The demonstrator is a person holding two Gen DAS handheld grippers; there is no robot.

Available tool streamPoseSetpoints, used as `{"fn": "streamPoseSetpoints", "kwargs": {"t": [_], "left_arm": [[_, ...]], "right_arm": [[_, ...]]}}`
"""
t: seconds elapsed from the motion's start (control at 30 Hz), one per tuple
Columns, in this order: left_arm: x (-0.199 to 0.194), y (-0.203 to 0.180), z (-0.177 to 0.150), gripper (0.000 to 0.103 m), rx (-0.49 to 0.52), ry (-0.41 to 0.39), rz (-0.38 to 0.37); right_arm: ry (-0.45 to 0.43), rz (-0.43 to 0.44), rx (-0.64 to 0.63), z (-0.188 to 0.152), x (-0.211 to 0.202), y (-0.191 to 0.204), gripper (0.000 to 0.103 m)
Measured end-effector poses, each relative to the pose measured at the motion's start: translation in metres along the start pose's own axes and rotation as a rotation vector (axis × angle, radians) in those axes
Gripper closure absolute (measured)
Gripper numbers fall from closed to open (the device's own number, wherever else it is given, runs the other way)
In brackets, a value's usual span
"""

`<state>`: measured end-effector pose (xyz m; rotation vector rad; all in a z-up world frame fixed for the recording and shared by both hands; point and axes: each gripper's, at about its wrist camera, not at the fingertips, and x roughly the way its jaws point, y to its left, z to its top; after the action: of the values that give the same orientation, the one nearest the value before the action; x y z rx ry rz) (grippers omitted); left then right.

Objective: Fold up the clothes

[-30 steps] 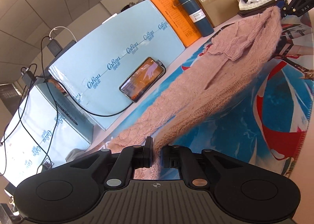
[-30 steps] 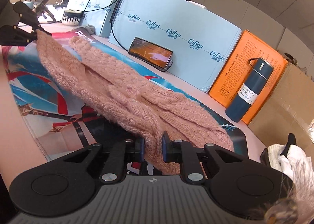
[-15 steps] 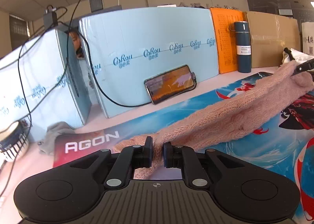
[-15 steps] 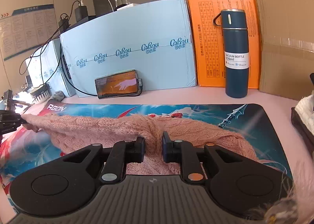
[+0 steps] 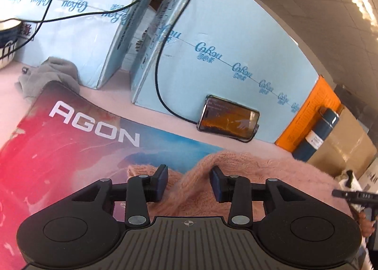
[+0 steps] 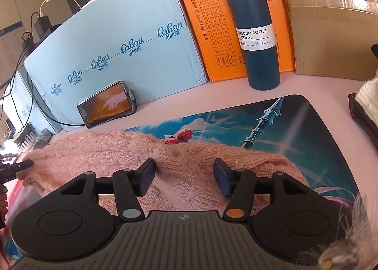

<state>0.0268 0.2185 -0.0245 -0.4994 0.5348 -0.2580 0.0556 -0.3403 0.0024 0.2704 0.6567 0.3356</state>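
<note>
A pink knitted sweater point(image 6: 99, 156) lies in a long band across the printed desk mat point(image 6: 295, 128). My right gripper point(image 6: 183, 176) sits low over its right part; its jaws are opening, and the knit lies beneath the gap with neither pad pressing it. In the left wrist view the sweater point(image 5: 271, 170) runs off to the right and a raised fold stands between the parted pads of my left gripper point(image 5: 188, 181), whose jaws are also opening. The right gripper's tip point(image 5: 352, 195) shows at the right edge there, the left gripper's tip point(image 6: 16, 167) at the left edge here.
Light blue boxes point(image 6: 113, 40) line the back, with a phone point(image 6: 107, 104) on a cable leaning on one. An orange box point(image 6: 205, 21), a dark blue vacuum bottle point(image 6: 256, 33) and a cardboard box point(image 6: 330, 21) stand further right. A grey cloth point(image 5: 56, 73) lies by the mat's left corner.
Both grippers were shut on the sweater and carried it stretched between them. Now it lies on the mat, both pairs of jaws have parted, and both wrists have rolled.
</note>
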Motion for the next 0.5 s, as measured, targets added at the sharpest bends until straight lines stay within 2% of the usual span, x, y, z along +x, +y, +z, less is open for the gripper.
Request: {"fn": "streamPoseSetpoints", "kwargs": {"t": [0.1, 0.17, 0.23, 0.3, 0.33, 0.4, 0.43, 0.47, 0.5], "left_arm": [[0.001, 0.012, 0.0, 0.053, -0.112, -0.004, -0.038], [-0.001, 0.017, -0.003, 0.045, -0.163, -0.018, -0.052], [-0.004, 0.018, -0.006, 0.042, -0.18, -0.033, -0.057], [-0.002, 0.015, -0.007, 0.042, -0.157, -0.041, -0.022], [-0.001, 0.012, -0.007, 0.046, -0.139, -0.042, 0.012], [0.002, 0.006, -0.008, 0.079, -0.102, -0.042, 0.082], [0.001, 0.004, -0.008, 0.1, -0.085, -0.046, 0.112], [-0.003, 0.004, -0.009, 0.1, -0.085, -0.066, 0.11], [-0.008, 0.004, -0.009, 0.1, -0.085, -0.088, 0.104]], "right_arm": [[-0.022, -0.007, 0.026, 0.0, -0.009, -0.01, 0.038], [-0.044, 0.009, 0.07, -0.002, -0.018, -0.021, 0.034], [-0.05, 0.025, 0.116, -0.007, -0.026, -0.03, 0.031], [-0.046, 0.03, 0.133, -0.014, -0.03, -0.034, 0.031], [-0.046, 0.022, 0.123, -0.017, -0.032, -0.032, 0.031], [-0.049, 0.012, 0.103, -0.024, -0.035, -0.028, 0.031], [-0.059, 0.009, 0.092, -0.027, -0.038, -0.026, 0.033], [-0.067, -0.002, 0.088, -0.029, -0.039, -0.025, 0.035], [-0.075, -0.015, 0.089, -0.031, -0.039, -0.024, 0.044]]}}
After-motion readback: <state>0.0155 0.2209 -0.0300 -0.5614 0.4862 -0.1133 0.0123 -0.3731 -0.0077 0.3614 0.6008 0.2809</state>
